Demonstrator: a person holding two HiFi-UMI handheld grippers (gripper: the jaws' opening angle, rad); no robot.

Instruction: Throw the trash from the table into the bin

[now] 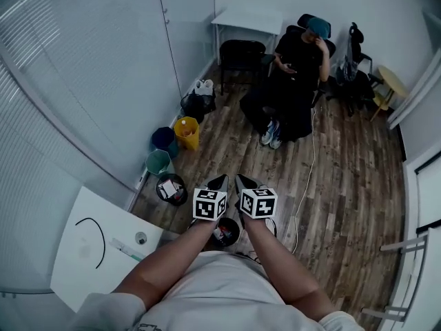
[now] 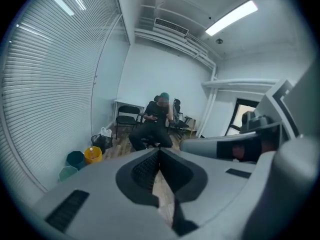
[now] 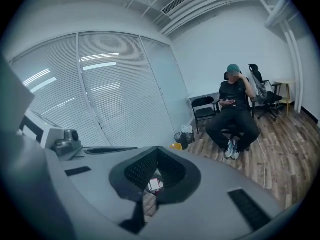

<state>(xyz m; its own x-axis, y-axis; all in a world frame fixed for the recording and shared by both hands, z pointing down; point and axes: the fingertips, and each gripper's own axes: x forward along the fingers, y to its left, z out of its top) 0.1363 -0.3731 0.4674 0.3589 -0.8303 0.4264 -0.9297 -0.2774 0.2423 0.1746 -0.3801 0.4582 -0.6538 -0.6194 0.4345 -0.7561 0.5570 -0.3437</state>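
Flooring of wood plank carries the containers. White table lies below and to the left of the left gripper; on it are a black cable, a pen-like item and a small round item. Seated person is well ahead of both grippers.

Containers:
- Mesh bin, dark-lined, far ahead and left, with a white bag just beyond it.
- Yellow bin, blue bin and green bin in a row ahead and left; contents too small to identify.
- Black bin, just left of the left gripper, holds white paper.
- Second black bin stands directly beneath both grippers and holds the trash, a red and white clump.

Grippers: the left gripper and the right gripper are held side by side, near each other, over that second bin. Both have their jaws together with nothing clamped.

View differences: only the head view shows the table. The right gripper view looks past its closed jaws down onto the red and white trash. The left gripper view shows bare plank in that gap, with the yellow bin off to its left.
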